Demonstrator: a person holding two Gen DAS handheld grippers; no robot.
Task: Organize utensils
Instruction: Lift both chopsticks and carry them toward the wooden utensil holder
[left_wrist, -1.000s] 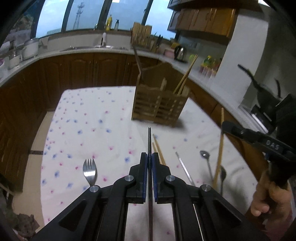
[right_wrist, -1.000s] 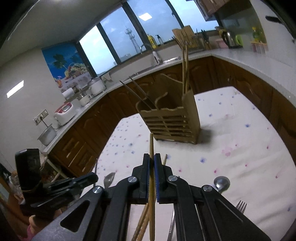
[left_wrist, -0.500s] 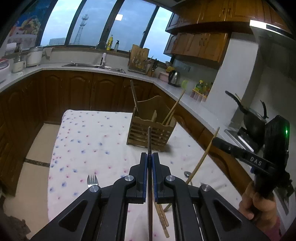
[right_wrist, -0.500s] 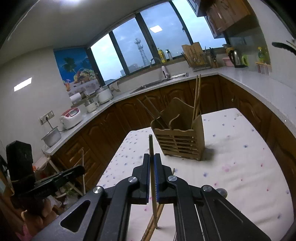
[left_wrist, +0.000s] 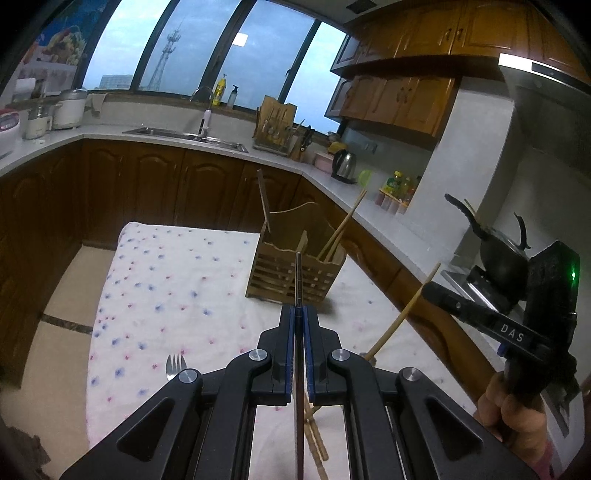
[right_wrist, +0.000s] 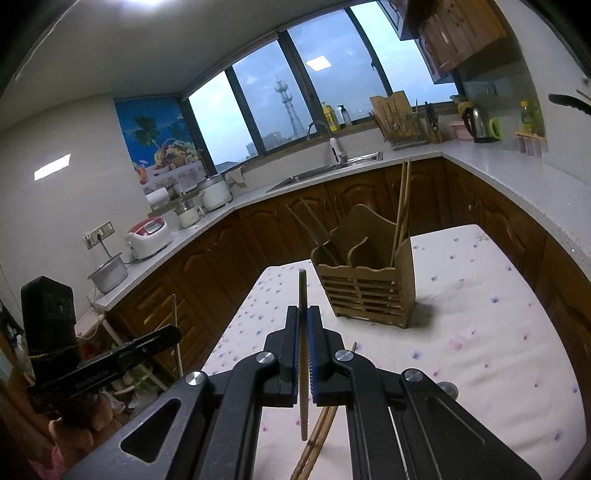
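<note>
Left wrist view: your left hand-held gripper (left_wrist: 299, 325) is clamped on a dark chopstick (left_wrist: 298, 280), which runs straight toward 12 o'clock, its tip overlapping the front of the wooden utensil holder (left_wrist: 295, 271). The holder stands on the floral-cloth worktop (left_wrist: 166, 280) with light chopsticks leaning out of its right compartment. A fork (left_wrist: 174, 366) lies at 9 o'clock of the jaws, and loose chopsticks (left_wrist: 317, 439) lie on the cloth below them. At 3 o'clock your right hand-held gripper (left_wrist: 430, 290) pinches a light chopstick (left_wrist: 402, 317), tilted up toward 1 o'clock.

Right wrist view: your right hand-held gripper (right_wrist: 303, 325) is closed on that light chopstick (right_wrist: 303, 354), held near upright and clear of the cloth. The holder (right_wrist: 367, 284) sits at 1 o'clock, well apart. More chopsticks (right_wrist: 317, 439) lie under the jaws. Your left hand-held gripper (right_wrist: 162, 338) shows at 9 o'clock.
</note>
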